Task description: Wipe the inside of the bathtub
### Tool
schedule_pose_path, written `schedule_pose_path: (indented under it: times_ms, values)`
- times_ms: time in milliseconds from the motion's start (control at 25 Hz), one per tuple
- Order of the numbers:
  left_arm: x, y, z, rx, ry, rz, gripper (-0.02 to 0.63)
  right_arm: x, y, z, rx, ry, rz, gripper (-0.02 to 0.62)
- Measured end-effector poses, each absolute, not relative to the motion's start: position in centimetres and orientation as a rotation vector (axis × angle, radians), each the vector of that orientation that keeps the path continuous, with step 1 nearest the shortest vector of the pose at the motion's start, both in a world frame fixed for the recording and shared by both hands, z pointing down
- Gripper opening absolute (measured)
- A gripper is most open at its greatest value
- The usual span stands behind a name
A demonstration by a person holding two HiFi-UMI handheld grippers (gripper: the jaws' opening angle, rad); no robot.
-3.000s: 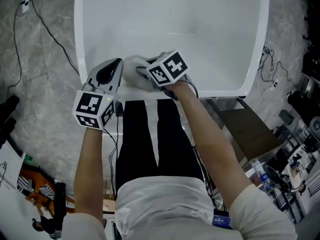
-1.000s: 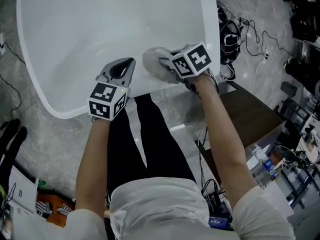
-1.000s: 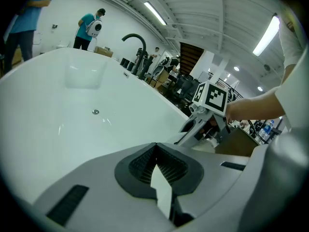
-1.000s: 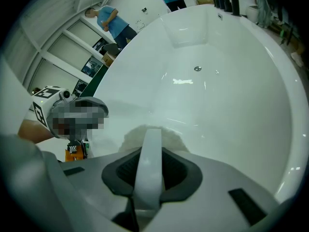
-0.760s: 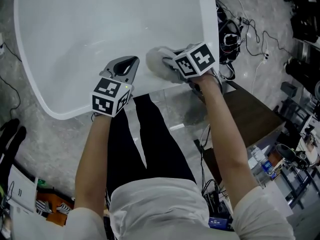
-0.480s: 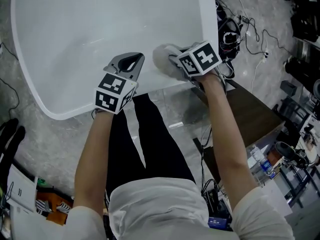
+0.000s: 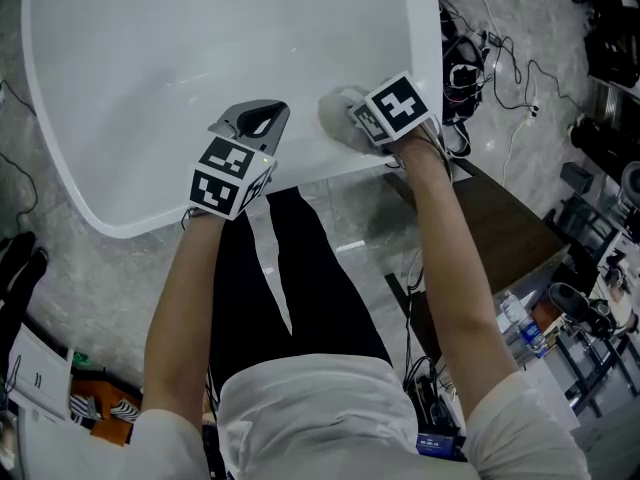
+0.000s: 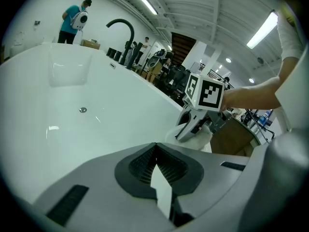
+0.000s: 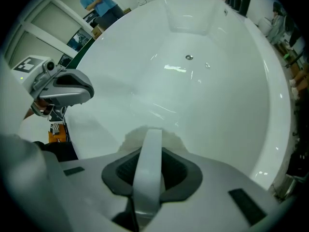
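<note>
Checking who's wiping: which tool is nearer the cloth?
Right. The right tool grips the cloth against the bathtub wall; the left tool sits beside it, apart.

Steep overhead — two low views, same bathtub [image 7: 200,48]

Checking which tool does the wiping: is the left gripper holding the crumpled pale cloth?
No: the crumpled pale cloth is bunched at the right gripper, while the left gripper has its jaws together on nothing.
</note>
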State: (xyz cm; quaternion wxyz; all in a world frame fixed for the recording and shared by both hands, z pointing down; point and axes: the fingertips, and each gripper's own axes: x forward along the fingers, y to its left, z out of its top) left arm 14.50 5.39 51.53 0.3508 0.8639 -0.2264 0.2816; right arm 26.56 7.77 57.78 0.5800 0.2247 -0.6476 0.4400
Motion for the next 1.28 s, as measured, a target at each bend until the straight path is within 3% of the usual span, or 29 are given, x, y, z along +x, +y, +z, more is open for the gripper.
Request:
schedule_pose_path:
  times_ms: [560, 1280]
  values:
    - [11.7, 4.9, 55.9, 2.211, -0.491, 0.924, 0.011, 25.5, 6.6, 62.5, 0.469, -1.442, 1.040, 0.092]
    - [6.8, 3.9, 58.9, 2.109, -0.584, 0.892, 0.011, 23.3, 5.1, 67.9, 0.504, -1.442, 1.167, 0.092]
